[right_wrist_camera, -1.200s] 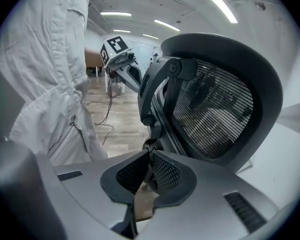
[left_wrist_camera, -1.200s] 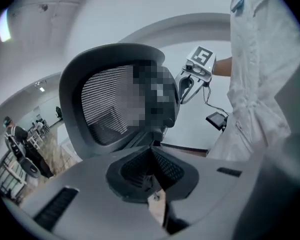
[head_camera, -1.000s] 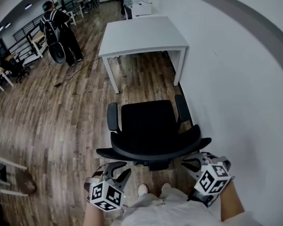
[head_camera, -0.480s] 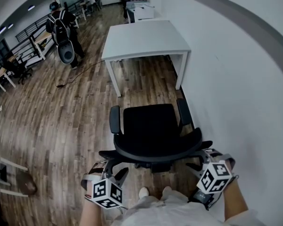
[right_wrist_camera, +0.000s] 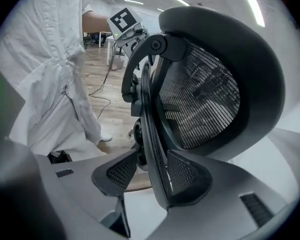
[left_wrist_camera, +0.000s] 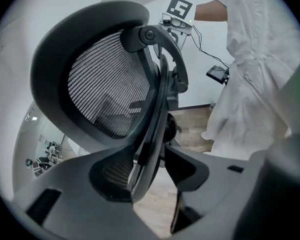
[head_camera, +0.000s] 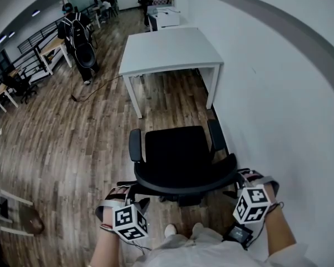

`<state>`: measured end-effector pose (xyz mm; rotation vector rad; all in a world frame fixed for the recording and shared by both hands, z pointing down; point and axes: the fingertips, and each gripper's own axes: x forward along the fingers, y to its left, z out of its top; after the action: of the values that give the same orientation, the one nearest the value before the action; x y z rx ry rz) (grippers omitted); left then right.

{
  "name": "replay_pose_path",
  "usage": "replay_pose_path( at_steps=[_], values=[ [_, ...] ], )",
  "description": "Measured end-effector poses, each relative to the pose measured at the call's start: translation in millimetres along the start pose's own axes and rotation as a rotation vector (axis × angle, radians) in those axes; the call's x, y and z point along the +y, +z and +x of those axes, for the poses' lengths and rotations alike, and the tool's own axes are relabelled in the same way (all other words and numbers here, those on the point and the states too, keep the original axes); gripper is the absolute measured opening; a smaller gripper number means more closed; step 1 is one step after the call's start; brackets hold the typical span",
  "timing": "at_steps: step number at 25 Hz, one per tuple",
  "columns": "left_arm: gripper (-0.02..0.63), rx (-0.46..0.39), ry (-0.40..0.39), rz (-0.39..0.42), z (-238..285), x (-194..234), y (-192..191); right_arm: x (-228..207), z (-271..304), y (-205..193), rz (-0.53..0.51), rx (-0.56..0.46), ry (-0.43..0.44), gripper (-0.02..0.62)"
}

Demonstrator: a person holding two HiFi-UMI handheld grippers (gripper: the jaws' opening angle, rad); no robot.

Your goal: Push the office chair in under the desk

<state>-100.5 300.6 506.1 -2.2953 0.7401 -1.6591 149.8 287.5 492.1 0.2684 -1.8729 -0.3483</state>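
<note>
The left claw (left_wrist_camera: 155, 170) stands fairly wide, and its jaws have just been opening. In the left gripper view the left edge of the backrest (left_wrist_camera: 151, 129) runs up between them with a gap on one side, so nothing is clamped. The right claw (right_wrist_camera: 147, 170) is the same at the other end: its jaws have just been opening from nearly closed a second ago. The right edge of the mesh back passes between them, close against one pad and clear of the other.

In the head view the left claw (head_camera: 128, 192) now sits up against the left tip of the backrest, where a second ago it hung a little below and behind it. The right claw (head_camera: 240, 178) is at the right tip, much as before.

The office chair (head_camera: 178, 154) stands on the wood floor (head_camera: 72, 143) with its seat facing the white bench (head_camera: 170, 49). It is wholly clear of the bench and none of it is under the top. The gap between seat and bench legs looks about what it was a second ago. The white wall (head_camera: 278, 93) runs close along the chair's right side.

Farther off, a person (head_camera: 78, 32) with a backpack stands beyond the bench's left side, higher in the view than a second ago.
</note>
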Motion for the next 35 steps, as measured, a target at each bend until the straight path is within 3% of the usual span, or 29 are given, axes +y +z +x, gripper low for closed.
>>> replay_pose_path(
  at_steps=[11, 16, 22, 30, 35],
  values=[
    [0.202, 0.116, -0.038, 0.066, 22.9, -2.4, -16.0, -4.2, 17.9, -20.6, -0.057, 0.113, 0.035, 0.193],
    [0.194, 0.124, -0.026, 0.074, 26.3, -0.3, -16.2, -6.3, 26.5, -34.3, -0.085, 0.170, 0.032, 0.192],
    [0.152, 0.194, -0.019, 0.142, 32.3, -2.3, -24.7, -6.9, 31.3, -29.8, -0.131, 0.181, 0.030, 0.159],
    [0.132, 0.252, -0.118, 0.174, 35.2, -5.7, -24.4, -6.4, 31.7, -32.5, -0.154, 0.182, 0.071, 0.141],
    [0.126, 0.261, -0.129, 0.187, 35.1, -6.8, -24.8, -5.7, 31.3, -31.5, -0.151, 0.186, 0.077, 0.138]
  ],
)
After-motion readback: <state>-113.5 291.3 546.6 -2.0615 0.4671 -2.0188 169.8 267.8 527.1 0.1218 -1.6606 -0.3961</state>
